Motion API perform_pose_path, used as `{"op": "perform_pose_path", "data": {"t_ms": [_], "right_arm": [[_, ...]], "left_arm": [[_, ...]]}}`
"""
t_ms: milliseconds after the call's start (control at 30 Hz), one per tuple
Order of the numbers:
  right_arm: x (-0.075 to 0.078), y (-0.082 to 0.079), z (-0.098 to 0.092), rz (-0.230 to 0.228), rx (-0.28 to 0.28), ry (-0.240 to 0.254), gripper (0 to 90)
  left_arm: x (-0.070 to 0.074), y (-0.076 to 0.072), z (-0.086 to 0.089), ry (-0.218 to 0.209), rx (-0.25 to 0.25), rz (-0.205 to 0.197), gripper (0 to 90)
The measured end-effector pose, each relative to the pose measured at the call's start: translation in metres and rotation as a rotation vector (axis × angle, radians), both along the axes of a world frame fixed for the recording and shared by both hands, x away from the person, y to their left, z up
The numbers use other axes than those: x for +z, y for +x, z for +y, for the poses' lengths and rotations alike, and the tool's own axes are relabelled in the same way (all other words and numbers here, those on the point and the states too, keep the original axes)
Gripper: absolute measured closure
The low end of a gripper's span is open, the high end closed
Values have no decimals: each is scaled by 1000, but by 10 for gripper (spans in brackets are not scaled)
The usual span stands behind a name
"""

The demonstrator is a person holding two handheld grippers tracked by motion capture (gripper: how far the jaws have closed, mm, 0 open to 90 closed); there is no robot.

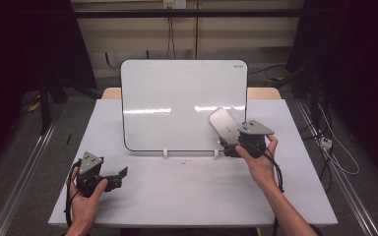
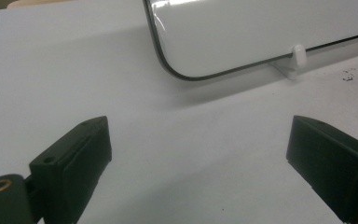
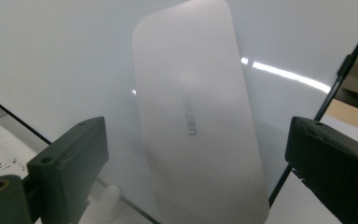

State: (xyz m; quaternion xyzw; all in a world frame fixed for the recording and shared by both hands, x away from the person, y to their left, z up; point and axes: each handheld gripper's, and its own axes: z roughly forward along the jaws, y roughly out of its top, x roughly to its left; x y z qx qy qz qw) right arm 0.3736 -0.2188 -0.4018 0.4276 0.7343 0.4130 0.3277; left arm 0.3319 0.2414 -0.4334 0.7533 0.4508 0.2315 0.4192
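I note the grey eraser (image 3: 200, 121) lying flat against the whiteboard (image 1: 177, 98), at its 5 o'clock corner. My right gripper (image 1: 232, 146) stands released, jaws wide on either side of the eraser, not pressing it. My left gripper (image 1: 118, 176) rests released at the desk's (image 1: 187, 196) 8 o'clock.

light: dim, dark edges | glare: streaks on whiteboard (image 1: 184, 105) | focus: soft, jaws slightly blurred
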Motion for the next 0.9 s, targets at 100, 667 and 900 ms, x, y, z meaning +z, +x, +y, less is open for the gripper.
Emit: {"op": "perform_pose_path", "data": {"t_ms": [100,667,900], "right_arm": [[1,-3,-4,5,-12,20,62],[0,-33,-30,-2,-57,80,66],[-7,-45,-44,21,-85,112,82]], "left_arm": [[0,1,0,0,3,-3,63],[0,5,-2,-25,4,-2,61],[1,5,-1,-23,10,-7,62]]}}
